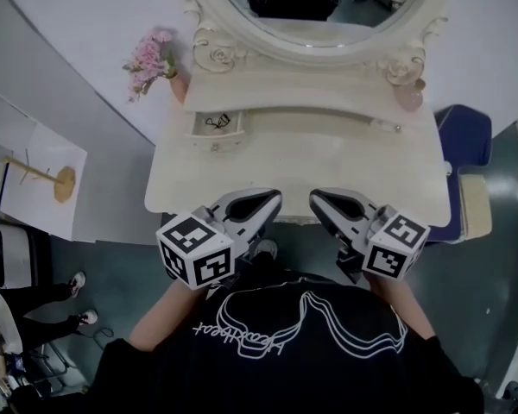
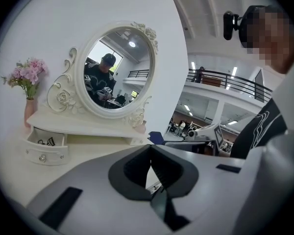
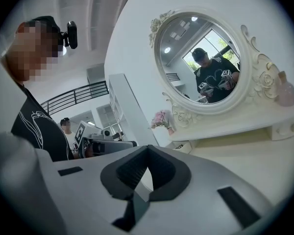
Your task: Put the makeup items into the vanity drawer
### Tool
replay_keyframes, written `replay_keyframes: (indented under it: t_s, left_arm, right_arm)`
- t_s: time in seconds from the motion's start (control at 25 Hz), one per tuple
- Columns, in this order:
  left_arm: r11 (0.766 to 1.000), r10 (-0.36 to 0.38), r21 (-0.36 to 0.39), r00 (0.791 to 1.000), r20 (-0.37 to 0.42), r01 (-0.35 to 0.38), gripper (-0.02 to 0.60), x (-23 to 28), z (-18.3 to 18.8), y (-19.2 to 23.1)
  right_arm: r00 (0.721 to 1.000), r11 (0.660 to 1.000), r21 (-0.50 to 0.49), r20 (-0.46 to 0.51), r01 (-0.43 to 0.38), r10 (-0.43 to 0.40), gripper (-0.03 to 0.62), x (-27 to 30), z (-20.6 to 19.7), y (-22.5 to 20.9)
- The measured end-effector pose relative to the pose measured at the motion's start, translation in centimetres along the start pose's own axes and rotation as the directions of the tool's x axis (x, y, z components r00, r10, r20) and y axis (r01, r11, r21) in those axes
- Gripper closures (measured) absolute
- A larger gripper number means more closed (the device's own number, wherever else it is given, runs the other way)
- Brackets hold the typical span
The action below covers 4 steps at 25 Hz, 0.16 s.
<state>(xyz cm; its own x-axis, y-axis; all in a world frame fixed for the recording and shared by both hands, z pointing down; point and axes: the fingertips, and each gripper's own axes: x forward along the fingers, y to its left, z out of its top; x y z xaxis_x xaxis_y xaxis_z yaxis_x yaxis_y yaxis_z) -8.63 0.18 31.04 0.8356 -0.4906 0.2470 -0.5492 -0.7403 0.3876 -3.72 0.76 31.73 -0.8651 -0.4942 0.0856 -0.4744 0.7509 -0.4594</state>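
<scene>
**Two shut grippers before one open drawer**

In the head view, two grippers sit low in the frame, at the near edge of the vanity table [image 1: 181,175]. The left gripper [image 1: 272,198] and the right gripper [image 1: 318,198] are both clenched on nothing, tips pressed together. Each gripper's own view confirms this: the left gripper's [image 2: 150,148] dark pads meet with nothing between them, and so do the right gripper's [image 3: 147,148].

The table carries one oval mirror [image 1: 319,37]. One vase of pink flowers [image 1: 151,59] stands at upper left and one pink bottle [image 1: 408,93] at upper right. One small drawer [image 1: 216,136] is pulled open left of centre, with black makeup items [image 1: 217,122] lying inside. How many there are cannot be told.

Only the head view shows a gold stand [image 1: 43,178] at the left edge and a blue chair [image 1: 466,136] at right. The left gripper view shows the drawer's front and knob [image 2: 41,157] at lower left. The right gripper view shows the bottle [image 3: 285,91] at its right edge. In both gripper views the mirror reflects the person holding the grippers.
</scene>
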Motion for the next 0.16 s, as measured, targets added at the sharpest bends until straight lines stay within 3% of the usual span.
replay_keyframes:
  t_s: [0.16]
  left_arm:
    - [1.0, 0.006, -0.011, 1.0, 0.011, -0.006, 0.577, -0.3, 0.35, -0.78]
  right_arm:
    - [1.0, 1.0, -0.009, -0.008, -0.005, 0.005, 0.591, -0.49, 0.28, 0.82]
